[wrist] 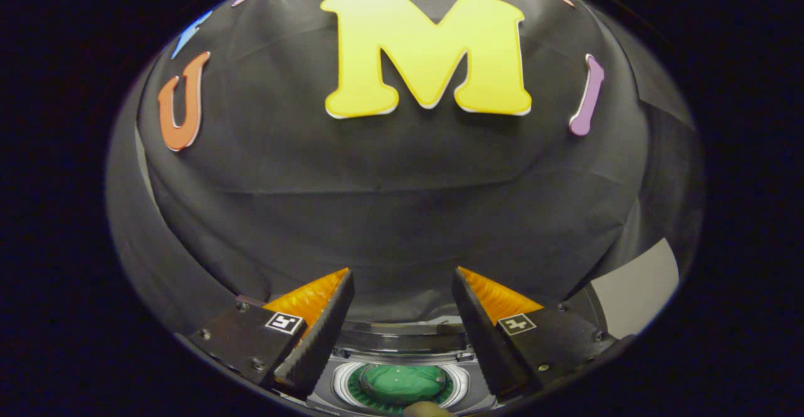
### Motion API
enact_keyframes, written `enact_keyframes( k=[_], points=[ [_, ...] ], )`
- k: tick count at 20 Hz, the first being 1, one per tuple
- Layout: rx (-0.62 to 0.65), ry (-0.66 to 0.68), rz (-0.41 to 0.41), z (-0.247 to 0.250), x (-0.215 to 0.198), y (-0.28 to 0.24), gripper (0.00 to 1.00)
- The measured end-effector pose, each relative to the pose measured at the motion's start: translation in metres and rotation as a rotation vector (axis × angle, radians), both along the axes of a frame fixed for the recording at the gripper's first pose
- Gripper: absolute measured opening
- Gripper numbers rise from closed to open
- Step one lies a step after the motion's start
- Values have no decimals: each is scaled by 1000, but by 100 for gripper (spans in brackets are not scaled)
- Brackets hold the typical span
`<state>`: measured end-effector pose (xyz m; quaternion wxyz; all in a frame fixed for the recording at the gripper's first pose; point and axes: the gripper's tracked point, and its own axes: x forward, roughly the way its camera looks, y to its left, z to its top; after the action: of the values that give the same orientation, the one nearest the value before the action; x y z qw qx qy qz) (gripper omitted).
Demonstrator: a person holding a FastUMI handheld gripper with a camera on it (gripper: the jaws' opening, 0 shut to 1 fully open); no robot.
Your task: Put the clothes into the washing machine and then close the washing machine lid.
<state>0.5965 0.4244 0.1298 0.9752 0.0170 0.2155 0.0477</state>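
My gripper is open, its two fingers spread wide with nothing between them. It hovers above a small top-loading washing machine, which lies low between the fingers. On the machine's top is a round opening with a silver ring. A green garment shows inside that ring. I cannot tell whether I see it through a clear lid or through an open mouth. A small tan shape, maybe a fingertip, pokes in at the near edge of the ring.
The booth's black cloth wall hangs close behind the machine, beyond the fingers. A pale grey panel stands to the right of the right finger.
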Motion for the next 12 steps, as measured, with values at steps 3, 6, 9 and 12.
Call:
enact_keyframes(
  k=[3, 6, 9, 12],
  points=[
    [4, 65, -19, -19, 9, 1, 98],
    [-12, 115, -39, -32, 10, 2, 98],
    [-38, 109, -51, -36, 10, 4, 98],
    [-39, 115, -60, -38, 9, 4, 98]
  ],
)
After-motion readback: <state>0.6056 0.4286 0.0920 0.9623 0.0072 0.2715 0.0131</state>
